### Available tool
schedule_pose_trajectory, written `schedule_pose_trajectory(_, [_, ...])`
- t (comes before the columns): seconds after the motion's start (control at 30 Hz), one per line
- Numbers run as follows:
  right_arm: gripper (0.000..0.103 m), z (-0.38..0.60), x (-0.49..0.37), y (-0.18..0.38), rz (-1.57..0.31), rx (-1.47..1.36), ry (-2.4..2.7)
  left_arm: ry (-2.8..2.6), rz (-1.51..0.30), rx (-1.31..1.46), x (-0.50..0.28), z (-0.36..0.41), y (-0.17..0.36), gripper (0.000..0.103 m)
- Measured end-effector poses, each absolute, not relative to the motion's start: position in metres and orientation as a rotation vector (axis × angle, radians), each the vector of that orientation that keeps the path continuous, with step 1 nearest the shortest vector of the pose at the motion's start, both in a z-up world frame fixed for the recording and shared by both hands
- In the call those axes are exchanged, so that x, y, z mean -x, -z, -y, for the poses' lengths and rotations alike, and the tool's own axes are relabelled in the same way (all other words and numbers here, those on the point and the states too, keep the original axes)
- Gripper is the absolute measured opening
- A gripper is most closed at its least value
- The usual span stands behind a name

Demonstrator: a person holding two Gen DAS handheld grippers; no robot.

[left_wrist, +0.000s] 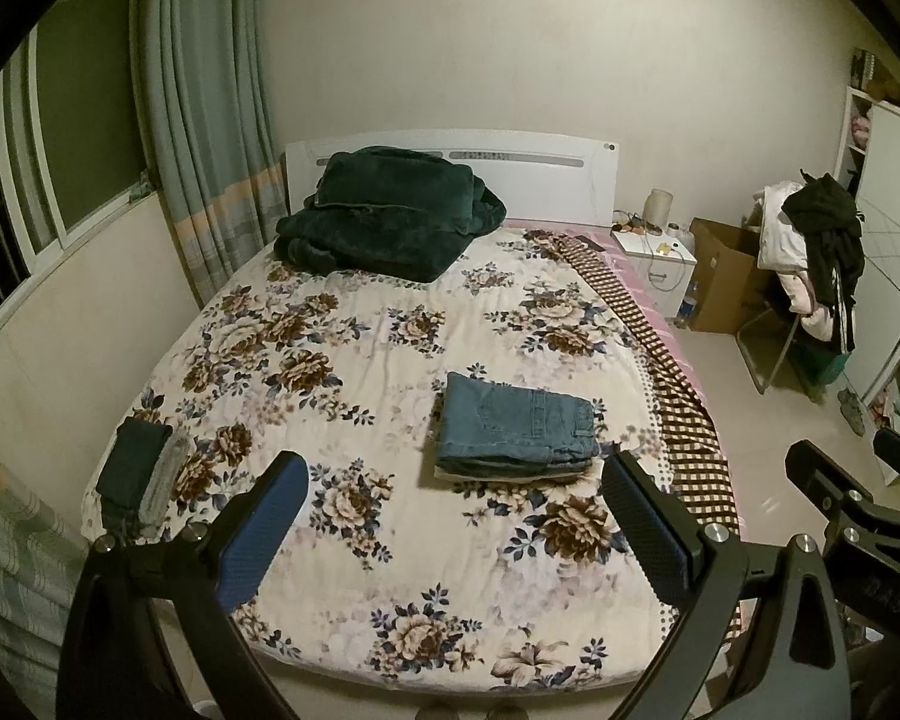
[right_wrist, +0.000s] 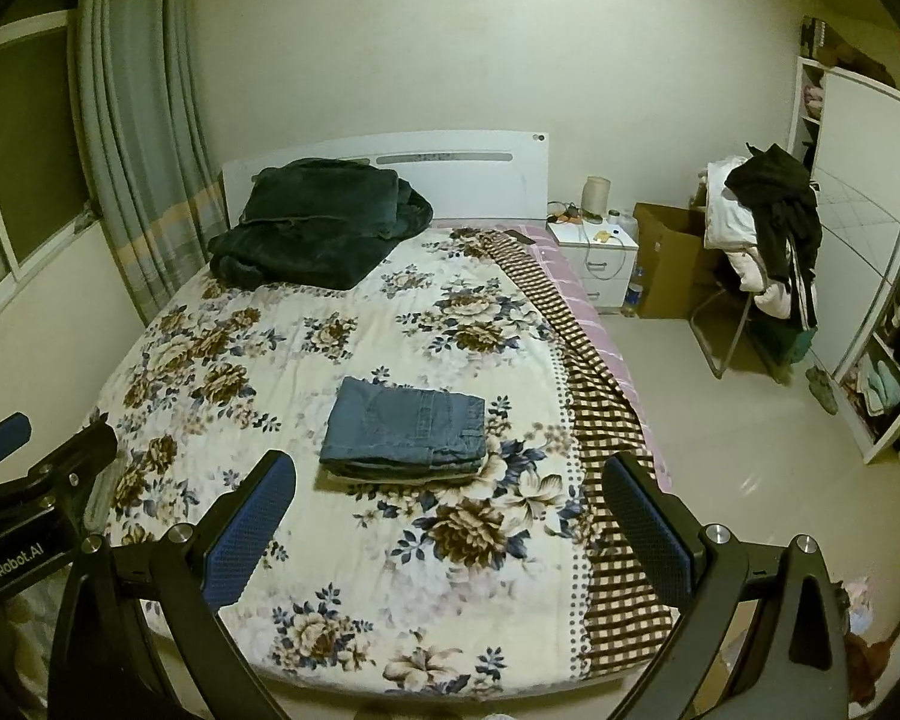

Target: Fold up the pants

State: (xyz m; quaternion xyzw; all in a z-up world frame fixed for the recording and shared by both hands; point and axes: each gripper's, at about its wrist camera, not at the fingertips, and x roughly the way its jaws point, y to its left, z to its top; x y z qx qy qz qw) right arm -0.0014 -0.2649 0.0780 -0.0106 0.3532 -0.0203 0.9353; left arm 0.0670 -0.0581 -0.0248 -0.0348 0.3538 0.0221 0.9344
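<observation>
A pair of blue denim pants (left_wrist: pixel 516 435) lies folded into a compact, squared stack on a floral bedspread (left_wrist: pixel 354 360), toward the foot of the bed and nearer its right side. Both hand-held tools hang back above the bed's foot: the left tongs (left_wrist: pixel 450 531) are spread wide and grasp nothing, and the right tongs (right_wrist: pixel 450 525) are likewise released and empty, with the stack lying beyond and between their pads in both views.

By the look of it, the folding itself is done; the layers sit flush, with a pocket seam facing up. What remains, if anything, appears to be a tidy-up: a light press on the top layer or squaring of an edge, which would call for lowering one tool onto the stack without dragging it.

A dark green blanket (left_wrist: pixel 384 216) is heaped by the headboard (left_wrist: pixel 540 174). Two small dark and grey folded items (left_wrist: pixel 141 477) rest at the bed's left edge. Beside the white nightstand (left_wrist: pixel 660 264), an open cardboard box (left_wrist: pixel 726 276) stands on the floor; its contents cannot be made out. A chair (left_wrist: pixel 810 252) is piled with clothes.
</observation>
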Motion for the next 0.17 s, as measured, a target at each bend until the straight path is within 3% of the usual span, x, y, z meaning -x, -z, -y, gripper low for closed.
schedule_pose_trajectory(0.17, [0.103,0.265,0.0039,-0.0781,-0.72,0.019,0.042,-0.04,-0.73,0.081,-0.0663,0.0548,0.0265,0.1])
